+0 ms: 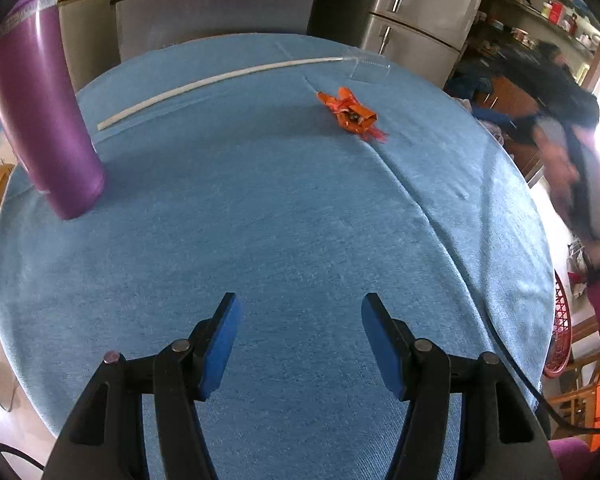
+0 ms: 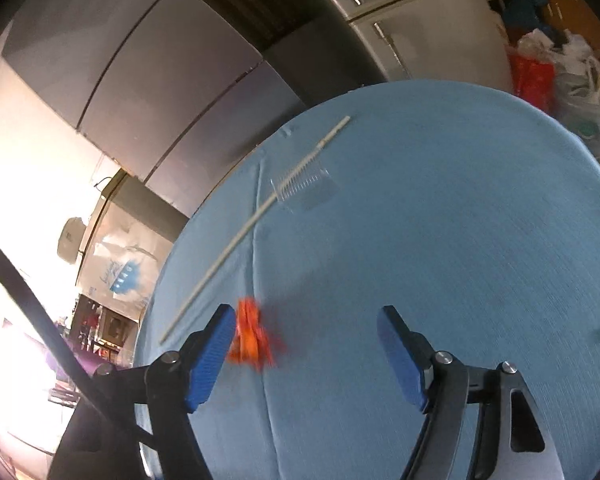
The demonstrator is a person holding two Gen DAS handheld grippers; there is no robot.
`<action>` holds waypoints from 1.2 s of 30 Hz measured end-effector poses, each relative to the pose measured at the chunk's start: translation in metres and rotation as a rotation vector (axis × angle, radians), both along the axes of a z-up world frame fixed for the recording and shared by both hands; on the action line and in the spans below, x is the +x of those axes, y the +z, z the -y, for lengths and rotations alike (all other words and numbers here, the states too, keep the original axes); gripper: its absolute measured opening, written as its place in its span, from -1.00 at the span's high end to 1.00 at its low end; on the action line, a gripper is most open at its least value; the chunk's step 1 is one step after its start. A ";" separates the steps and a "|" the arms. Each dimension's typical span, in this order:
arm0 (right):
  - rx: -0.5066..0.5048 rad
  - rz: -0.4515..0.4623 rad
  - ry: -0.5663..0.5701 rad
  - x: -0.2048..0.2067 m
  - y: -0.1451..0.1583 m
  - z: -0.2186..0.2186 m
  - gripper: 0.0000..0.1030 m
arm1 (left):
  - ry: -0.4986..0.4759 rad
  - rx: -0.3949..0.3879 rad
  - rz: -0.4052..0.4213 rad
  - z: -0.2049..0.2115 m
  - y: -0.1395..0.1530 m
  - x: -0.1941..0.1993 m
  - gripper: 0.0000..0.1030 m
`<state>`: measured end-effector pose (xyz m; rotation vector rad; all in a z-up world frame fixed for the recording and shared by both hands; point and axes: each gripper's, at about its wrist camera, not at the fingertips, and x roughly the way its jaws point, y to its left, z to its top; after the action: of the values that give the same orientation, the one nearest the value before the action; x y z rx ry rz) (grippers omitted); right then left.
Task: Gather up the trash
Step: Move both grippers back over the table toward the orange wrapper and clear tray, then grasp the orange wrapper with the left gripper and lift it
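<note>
Your right gripper is open by the orange wrapper, so slide over and pinch it; your left gripper waits open.

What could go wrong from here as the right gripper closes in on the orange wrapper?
1. The right gripper is open, but the crumpled orange wrapper sits right against its left finger, not centred; closing now may only clip an edge or push it aside.
2. The right wrist view is blurred, so the approach looks fast and could overshoot.
3. The white stick and clear plastic piece lie flat on the blue cloth; pinching them may snag fabric.
</note>
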<state>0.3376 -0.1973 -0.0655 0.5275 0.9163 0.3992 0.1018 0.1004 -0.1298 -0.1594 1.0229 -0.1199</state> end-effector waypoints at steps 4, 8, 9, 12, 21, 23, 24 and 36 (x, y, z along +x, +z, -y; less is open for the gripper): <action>0.014 -0.001 -0.048 0.053 0.003 -0.012 -0.49 | -0.001 -0.002 -0.015 0.000 -0.004 0.002 -0.23; -0.026 0.019 -0.049 0.099 0.005 -0.029 -0.60 | -0.010 0.006 -0.028 0.003 -0.007 0.003 -0.23; -0.038 0.026 -0.048 0.106 0.005 -0.033 -0.60 | -0.013 0.009 -0.028 0.003 -0.006 0.003 -0.23; -0.132 0.034 -0.023 0.128 0.002 -0.052 -0.60 | -0.021 0.010 -0.035 0.005 -0.006 0.005 -0.23; -0.395 0.062 0.081 0.144 -0.017 -0.107 -0.60 | -0.037 0.012 -0.032 0.013 -0.010 0.021 -0.24; -0.453 0.067 0.084 0.143 -0.023 -0.114 -0.60 | -0.040 0.014 -0.032 0.014 -0.010 0.021 -0.24; -0.484 0.064 0.085 0.144 -0.027 -0.117 -0.59 | -0.042 0.017 -0.032 0.015 -0.010 0.022 -0.24; -0.461 0.016 0.045 0.139 -0.047 -0.087 0.21 | -0.052 0.020 -0.034 0.016 -0.007 0.029 -0.24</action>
<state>0.4761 -0.1105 -0.1121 0.0813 0.9686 0.2208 0.1306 0.0846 -0.1364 -0.1171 1.0620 -0.1541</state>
